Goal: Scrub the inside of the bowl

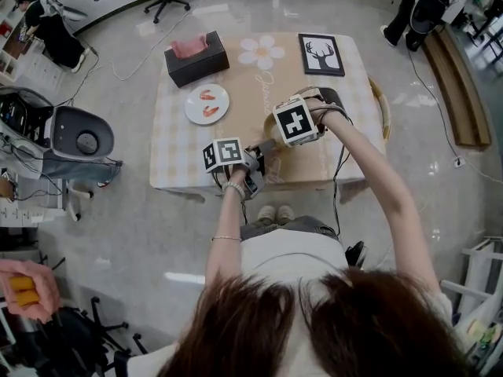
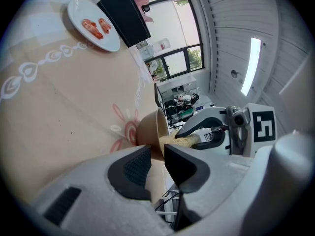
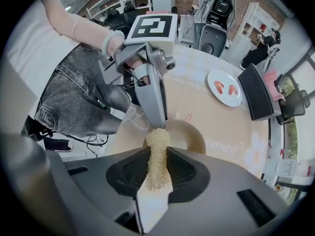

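the bowl (image 3: 189, 134) sits mouth up on the table (image 1: 259, 93), just beside the table's near edge, so we see almost no cloth on that side of it. beyond the bowl the cloth lies bare. the plate (image 1: 207, 104) and the black tissue box (image 1: 196, 57) stand well apart from the bowl, far and to the left, and the framed picture (image 1: 321, 54) stands far and to the right. the left gripper (image 2: 157, 151) meets the bowl from the near-left, close to level with its nose a little down, on a short, bent left arm (image 1: 224, 226). its jaws are closed on the bowl's rim. the right arm (image 1: 377, 171) reaches out long, and the right gripper (image 3: 157, 149) hangs above the bowl, pointing straight down. its jaws pinch a pale fibrous scrubber (image 3: 158, 168), whose long axis runs down along the jaws, its tip at the bowl's mouth beside the held rim.
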Tool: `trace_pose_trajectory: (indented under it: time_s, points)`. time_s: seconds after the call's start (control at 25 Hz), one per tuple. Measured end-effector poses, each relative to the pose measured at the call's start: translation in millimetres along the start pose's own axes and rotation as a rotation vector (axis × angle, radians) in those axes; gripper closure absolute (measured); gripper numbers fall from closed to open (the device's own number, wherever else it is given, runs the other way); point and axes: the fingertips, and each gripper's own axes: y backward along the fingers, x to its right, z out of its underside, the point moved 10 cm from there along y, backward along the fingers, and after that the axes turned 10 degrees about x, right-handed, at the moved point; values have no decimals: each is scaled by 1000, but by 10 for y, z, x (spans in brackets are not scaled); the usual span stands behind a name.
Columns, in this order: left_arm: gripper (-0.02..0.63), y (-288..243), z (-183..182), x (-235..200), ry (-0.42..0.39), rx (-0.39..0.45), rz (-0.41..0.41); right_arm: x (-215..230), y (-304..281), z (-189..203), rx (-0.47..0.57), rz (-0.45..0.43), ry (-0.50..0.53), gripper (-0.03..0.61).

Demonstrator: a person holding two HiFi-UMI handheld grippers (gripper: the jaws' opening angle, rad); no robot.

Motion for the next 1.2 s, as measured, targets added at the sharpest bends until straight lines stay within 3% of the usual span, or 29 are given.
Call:
trace_pose_trajectory:
  time_s: [0.68,0.96,1.08,1.2]
  points:
    - [522,55,-42,-5,29,36,32,82,-17,19,56,19,-12,485]
    - [522,125,-75,-11,6,58,20,61,26,60,82,43,-46,485]
    - [522,184,-99,9,-15,80,17,75,109,103,187,92,-83,485]
    - [522,216,-110,40,-64,90,8,59,194,237,293,145,-188,485]
